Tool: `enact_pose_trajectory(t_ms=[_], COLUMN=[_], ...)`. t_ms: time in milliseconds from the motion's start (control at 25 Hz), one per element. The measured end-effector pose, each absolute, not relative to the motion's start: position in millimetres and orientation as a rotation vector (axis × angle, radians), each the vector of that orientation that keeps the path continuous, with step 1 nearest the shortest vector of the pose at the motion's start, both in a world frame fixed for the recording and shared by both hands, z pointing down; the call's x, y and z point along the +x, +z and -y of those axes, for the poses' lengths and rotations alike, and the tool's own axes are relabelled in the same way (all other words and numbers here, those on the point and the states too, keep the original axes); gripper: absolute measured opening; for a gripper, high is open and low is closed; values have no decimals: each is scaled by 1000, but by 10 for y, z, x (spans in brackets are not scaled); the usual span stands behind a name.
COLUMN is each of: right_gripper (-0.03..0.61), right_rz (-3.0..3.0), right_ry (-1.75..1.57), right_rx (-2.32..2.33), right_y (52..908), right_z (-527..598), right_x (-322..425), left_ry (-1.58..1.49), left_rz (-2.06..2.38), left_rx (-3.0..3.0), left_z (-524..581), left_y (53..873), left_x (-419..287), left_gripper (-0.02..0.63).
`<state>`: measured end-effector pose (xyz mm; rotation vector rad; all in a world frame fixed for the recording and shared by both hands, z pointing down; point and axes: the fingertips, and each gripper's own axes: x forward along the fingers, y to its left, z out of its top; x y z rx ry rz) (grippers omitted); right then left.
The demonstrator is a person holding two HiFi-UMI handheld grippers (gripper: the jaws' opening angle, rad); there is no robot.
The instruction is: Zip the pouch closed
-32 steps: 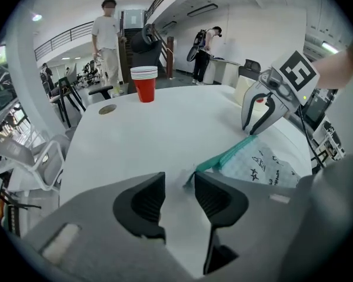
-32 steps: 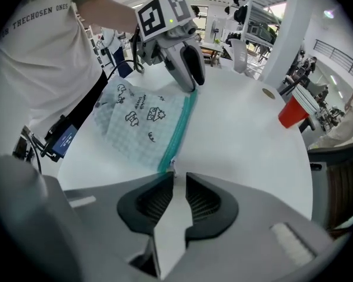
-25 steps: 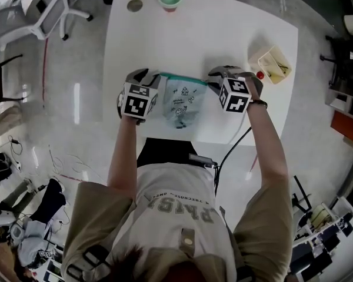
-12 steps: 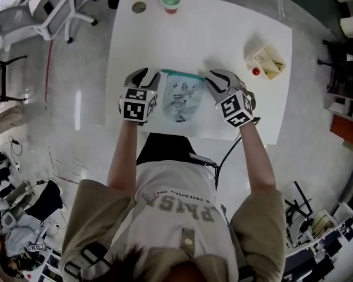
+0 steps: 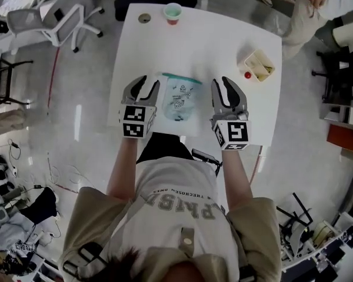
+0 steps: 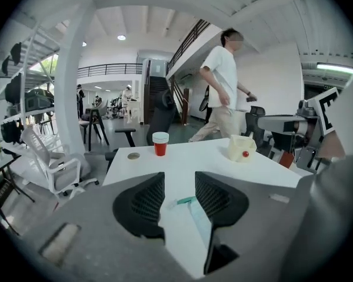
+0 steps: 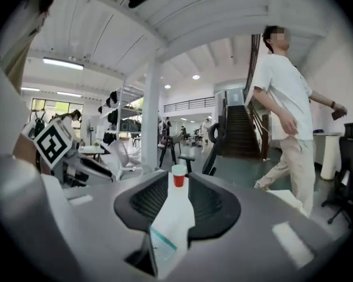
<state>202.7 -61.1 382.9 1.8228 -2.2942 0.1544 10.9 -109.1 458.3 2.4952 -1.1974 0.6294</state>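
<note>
The pouch [image 5: 179, 98] lay flat on the white table [image 5: 223, 46], its teal zip edge on the side away from the person. Only the head view showed it between the left gripper [image 5: 147, 82] and the right gripper [image 5: 223, 84], touching neither. Each gripper view caught just a corner of it through parted, empty jaws. The right jaws had just been opening. Whether the zip was fully shut could not be told.

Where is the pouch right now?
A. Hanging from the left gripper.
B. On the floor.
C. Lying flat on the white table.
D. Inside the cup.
C: the pouch lies flat on the table, between the left gripper and the right gripper. Both are open and off it. The right one's fingers have just been opening and grip nothing.
</note>
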Motion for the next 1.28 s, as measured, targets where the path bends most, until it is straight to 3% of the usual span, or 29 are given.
enact_pose_trajectory(t_ms=[400, 920, 1280], right_gripper=[66, 21, 2], right_rz=[2266, 2280, 2259], right_ry=[149, -48, -128], right_rx=[2046, 2024, 2046], right_y=[3445, 3110, 2960], right_z=[115, 65, 140], right_x=[2056, 1864, 1881], left_ry=[476, 247, 143], left_rz=[1325, 1515, 1552], left_rx=[2678, 2769, 2826], left_z=[907, 880, 978], left_y=[3881, 3347, 3101], left_x=[49, -71, -62], left_gripper=[162, 18, 14])
